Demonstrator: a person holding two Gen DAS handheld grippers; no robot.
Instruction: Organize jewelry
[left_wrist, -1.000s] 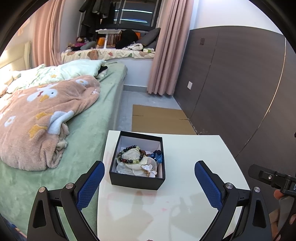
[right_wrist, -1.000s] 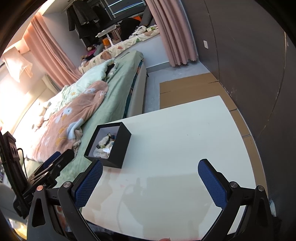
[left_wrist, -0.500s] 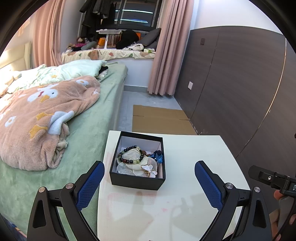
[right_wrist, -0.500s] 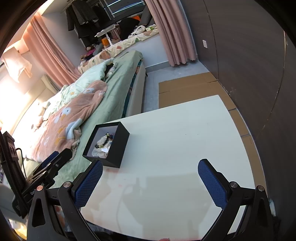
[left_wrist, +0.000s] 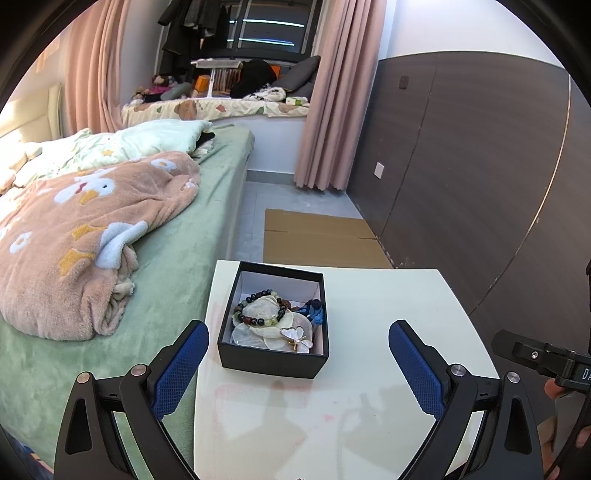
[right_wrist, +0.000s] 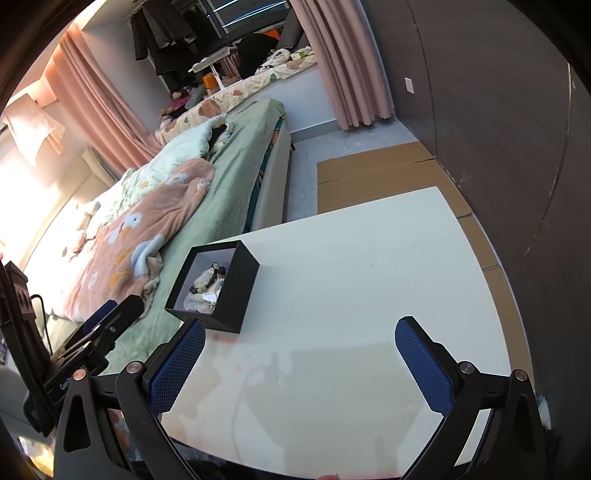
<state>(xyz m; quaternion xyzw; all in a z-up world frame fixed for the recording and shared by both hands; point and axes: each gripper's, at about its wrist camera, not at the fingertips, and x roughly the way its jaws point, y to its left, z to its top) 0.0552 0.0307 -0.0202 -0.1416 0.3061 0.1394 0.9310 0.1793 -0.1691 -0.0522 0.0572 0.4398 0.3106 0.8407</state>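
Note:
A black open box (left_wrist: 271, 357) stands on the white table (left_wrist: 388, 306), near its left edge. Inside lie a dark beaded bracelet (left_wrist: 258, 308), pale shell pieces (left_wrist: 251, 334), a butterfly brooch (left_wrist: 297, 339) and a blue piece (left_wrist: 314, 312). My left gripper (left_wrist: 297, 363) is open just short of the box, with nothing between its blue pads. In the right wrist view the box (right_wrist: 236, 291) sits to the left and my right gripper (right_wrist: 299, 362) is open over bare tabletop, to the box's right.
A bed (left_wrist: 177, 280) with a pink blanket (left_wrist: 74, 236) adjoins the table's left side. Flat cardboard (left_wrist: 317, 240) lies on the floor beyond the table. A dark panelled wall (left_wrist: 480, 166) runs along the right. The right gripper's body (left_wrist: 539, 356) shows at the table's right edge.
The right wrist view has shifted slightly, so the box sits a little further left in it. The left gripper has hardly moved. Both grippers stay open.

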